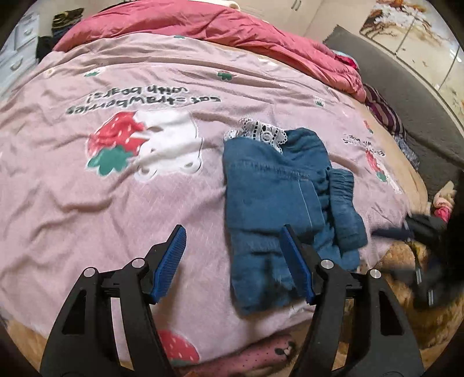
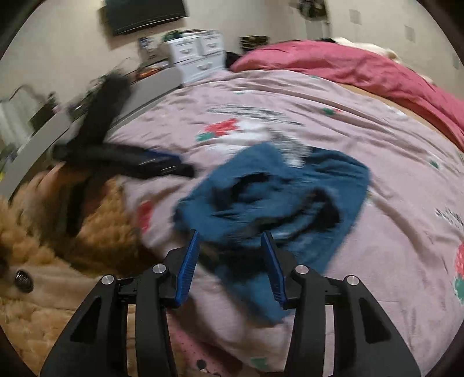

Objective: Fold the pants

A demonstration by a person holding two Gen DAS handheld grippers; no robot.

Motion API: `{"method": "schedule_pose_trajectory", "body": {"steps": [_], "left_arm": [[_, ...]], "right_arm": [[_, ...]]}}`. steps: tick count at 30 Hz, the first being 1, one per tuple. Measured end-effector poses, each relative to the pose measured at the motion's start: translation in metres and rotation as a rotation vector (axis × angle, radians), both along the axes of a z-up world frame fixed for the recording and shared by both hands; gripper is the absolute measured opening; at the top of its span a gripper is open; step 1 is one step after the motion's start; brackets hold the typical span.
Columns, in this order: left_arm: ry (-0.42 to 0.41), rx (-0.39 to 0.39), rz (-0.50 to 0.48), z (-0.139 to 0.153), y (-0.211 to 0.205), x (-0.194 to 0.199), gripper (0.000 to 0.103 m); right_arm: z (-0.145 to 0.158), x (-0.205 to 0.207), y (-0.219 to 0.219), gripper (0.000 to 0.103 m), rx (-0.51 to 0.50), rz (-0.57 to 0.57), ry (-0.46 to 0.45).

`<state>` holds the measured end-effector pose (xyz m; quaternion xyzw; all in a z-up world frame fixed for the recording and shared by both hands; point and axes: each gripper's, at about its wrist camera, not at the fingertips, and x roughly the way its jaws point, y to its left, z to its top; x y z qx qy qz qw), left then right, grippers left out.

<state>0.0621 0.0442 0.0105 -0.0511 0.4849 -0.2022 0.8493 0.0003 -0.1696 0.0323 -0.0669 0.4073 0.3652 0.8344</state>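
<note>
Looks like you've let go: your left gripper [image 1: 235, 240] and right gripper [image 2: 230, 246] both have their blue ribbed fingers [image 1: 171, 261] spread, gripping nothing. The folded teal denim pants [image 1: 278, 203] with white lace trim lie compact on the pink strawberry-print bedspread [image 1: 116, 203], probably finished. Crumpled red duvet [image 1: 203, 26] behind, white drawers [image 2: 197, 55] by the wall.

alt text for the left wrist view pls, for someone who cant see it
Folded blue pants with a white lace trim at the far end lie on a pink strawberry-print blanket on a bed. The left gripper hangs above it, jaws open and empty, one finger over the pants' near end. A red quilt lies behind.
</note>
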Motion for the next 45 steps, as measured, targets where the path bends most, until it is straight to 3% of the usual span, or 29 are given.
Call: {"method": "schedule_pose_trajectory", "body": {"steps": [4,8,11,14,15,19,22,26,27,29,31,33,38,41,43,45], "left_arm": [[0.054,-0.039,-0.078,-0.009,-0.013,0.028,0.059],[0.101,0.029,-0.119,-0.021,-0.032,0.052,0.059],[0.124,0.047,-0.131,-0.029,-0.039,0.064,0.059],[0.134,0.056,-0.133,-0.035,-0.042,0.069,0.060],[0.132,0.062,-0.132,-0.036,-0.043,0.069,0.061],[0.130,0.057,-0.133,-0.039,-0.043,0.067,0.065],[0.135,0.047,-0.131,-0.041,-0.043,0.071,0.067],[0.130,0.046,-0.130,-0.044,-0.044,0.072,0.069],[0.126,0.045,-0.127,-0.044,-0.044,0.071,0.069],[0.124,0.037,-0.121,-0.045,-0.043,0.071,0.069],[0.110,0.042,-0.123,-0.043,-0.043,0.069,0.069],[0.098,0.049,-0.121,-0.042,-0.044,0.067,0.069],[0.071,0.070,-0.112,-0.039,-0.045,0.062,0.069],[0.059,0.077,-0.111,-0.037,-0.045,0.058,0.069],[0.046,0.076,-0.111,-0.033,-0.044,0.055,0.069],[0.032,0.071,-0.110,-0.029,-0.043,0.050,0.069]], "right_arm": [[0.000,-0.022,0.042,0.042,-0.062,0.159,-0.083],[-0.012,-0.027,0.073,0.042,-0.243,0.244,-0.221],[-0.022,-0.025,0.087,0.039,-0.320,0.283,-0.280],[-0.043,-0.023,0.099,0.003,-0.415,0.322,-0.343],[-0.048,-0.023,0.101,0.003,-0.438,0.324,-0.354],[-0.046,-0.032,0.084,0.002,-0.343,0.376,-0.256],[-0.052,-0.024,0.075,0.002,-0.298,0.337,-0.188],[-0.067,-0.023,0.077,0.003,-0.295,0.341,-0.141],[-0.074,-0.023,0.079,0.003,-0.304,0.359,-0.089],[-0.088,-0.035,0.083,0.005,-0.363,0.364,-0.105],[-0.077,-0.041,0.082,0.013,-0.298,0.371,-0.061],[-0.057,-0.048,0.077,0.038,-0.226,0.350,-0.080],[-0.027,-0.043,0.054,0.044,-0.075,0.233,-0.053],[-0.021,-0.036,0.039,0.045,-0.051,0.152,-0.047],[-0.017,-0.031,0.028,0.058,-0.037,0.089,-0.041],[-0.012,-0.023,0.015,0.061,-0.030,0.033,-0.044]]}}
